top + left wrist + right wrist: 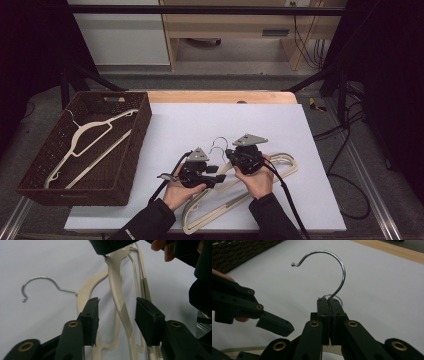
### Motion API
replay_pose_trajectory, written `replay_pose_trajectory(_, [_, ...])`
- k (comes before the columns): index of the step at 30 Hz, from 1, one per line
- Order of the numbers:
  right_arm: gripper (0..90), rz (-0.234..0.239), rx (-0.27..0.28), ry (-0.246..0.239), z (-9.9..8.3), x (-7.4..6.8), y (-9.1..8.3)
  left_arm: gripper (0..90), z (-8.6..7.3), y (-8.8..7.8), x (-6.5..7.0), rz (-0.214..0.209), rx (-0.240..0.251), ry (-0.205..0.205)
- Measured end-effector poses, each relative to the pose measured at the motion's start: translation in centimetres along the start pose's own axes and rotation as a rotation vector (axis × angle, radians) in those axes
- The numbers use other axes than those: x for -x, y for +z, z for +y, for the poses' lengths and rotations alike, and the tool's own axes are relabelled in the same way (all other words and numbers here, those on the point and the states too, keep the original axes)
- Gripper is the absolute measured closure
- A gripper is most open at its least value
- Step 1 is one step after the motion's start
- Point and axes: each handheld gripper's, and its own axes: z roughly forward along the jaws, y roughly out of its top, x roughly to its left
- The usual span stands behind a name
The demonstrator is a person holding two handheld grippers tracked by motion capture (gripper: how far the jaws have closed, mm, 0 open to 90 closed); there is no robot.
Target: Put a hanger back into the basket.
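Two cream plastic hangers [235, 192] with metal hooks lie stacked on the white sheet [210, 125] near the table's front. My right gripper [328, 300] is shut on the upper hanger's neck, just below its chrome hook [337, 270]. My left gripper [116, 315] is open, its jaws standing either side of the upper hanger's ribbed shoulder arm [120, 297] without touching it. The lower hanger's hook [37, 285] lies flat on the sheet. In the high view the left gripper [217, 177] and right gripper [229, 154] sit close together over the hangers.
A dark wicker basket [132, 150] stands at the table's left with one cream hanger [90, 145] inside. The wooden table edge [220, 96] shows beyond the sheet. Black cables [345, 165] hang off the right side.
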Motion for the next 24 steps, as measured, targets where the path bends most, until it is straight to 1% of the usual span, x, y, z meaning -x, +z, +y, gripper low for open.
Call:
replay_pose_trajectory(1, [88.9,0.009,0.006,-0.018,-0.1,0.1,-0.2,58.0,0.0,0.1,0.0,-0.005,-0.003,-0.004])
replay_pose_trajectory(2, [88.9,0.005,0.010,-0.020,-0.1,0.1,-0.2,60.9,0.0,0.4,0.0,-0.014,-0.013,-0.010])
replay_pose_trajectory(4, [88.9,0.008,0.019,-0.018,-0.1,0.1,-0.4,66.6,0.0,0.7,0.1,-0.012,-0.022,-0.009])
replay_pose_trajectory(5, [88.9,0.010,0.021,-0.016,-0.1,0.1,-0.6,68.4,0.0,0.7,0.2,-0.031,-0.019,-0.016])
replay_pose_trajectory(6, [88.9,0.009,0.023,-0.014,-0.1,0.1,-0.7,73.0,0.1,0.7,0.3,-0.037,-0.015,-0.018])
replay_pose_trajectory(7, [88.9,0.007,0.028,-0.012,-0.2,0.0,-0.8,75.7,0.1,0.6,0.3,-0.041,-0.012,-0.021])
replay_pose_trajectory(9, [88.8,0.008,0.031,-0.013,-0.2,0.0,-1.1,76.7,0.1,0.6,0.4,-0.039,-0.013,-0.020])
replay_pose_trajectory(11, [88.8,0.011,0.038,-0.013,-0.2,0.0,-1.3,77.6,0.2,0.5,0.5,-0.046,-0.011,-0.040])
replay_pose_trajectory(13, [88.5,0.011,0.052,-0.024,-0.2,-0.1,-1.7,78.7,0.3,0.3,0.7,-0.049,-0.001,-0.050])
replay_pose_trajectory(15, [88.1,0.017,0.061,-0.021,-0.2,-0.1,-2.2,79.7,0.3,0.1,1.0,-0.054,0.013,-0.055])
replay_pose_trajectory(16, [86.5,0.025,0.074,-0.019,-0.2,-0.1,-2.6,80.3,0.3,-0.1,1.2,-0.062,0.020,-0.059])
replay_pose_trajectory(17, [84.0,0.044,0.085,-0.023,-0.2,0.1,-2.9,81.1,0.3,-0.2,1.2,-0.070,0.026,-0.063])
replay_pose_trajectory(18, [82.5,0.065,0.101,-0.018,-0.3,0.2,-3.4,82.0,0.3,-0.4,1.3,-0.083,0.034,-0.076])
replay_pose_trajectory(19, [81.8,0.082,0.110,-0.016,-0.4,0.3,-3.9,83.2,0.3,-0.6,1.4,-0.096,0.039,-0.085])
replay_pose_trajectory(21, [78.1,0.113,0.117,-0.020,-0.8,0.4,-5.0,85.2,0.3,-1.1,1.7,-0.116,0.056,-0.089])
replay_pose_trajectory(22, [74.8,0.117,0.127,-0.038,-1.0,0.4,-5.5,85.5,0.4,-1.4,2.0,-0.109,0.061,-0.081])
replay_pose_trajectory(23, [71.8,0.123,0.134,-0.038,-1.2,0.4,-6.1,85.6,0.4,-1.6,2.2,-0.100,0.065,-0.068])
replay_pose_trajectory(24, [68.7,0.131,0.154,-0.049,-1.5,0.4,-6.7,85.7,0.5,-1.9,2.4,-0.093,0.065,-0.058])
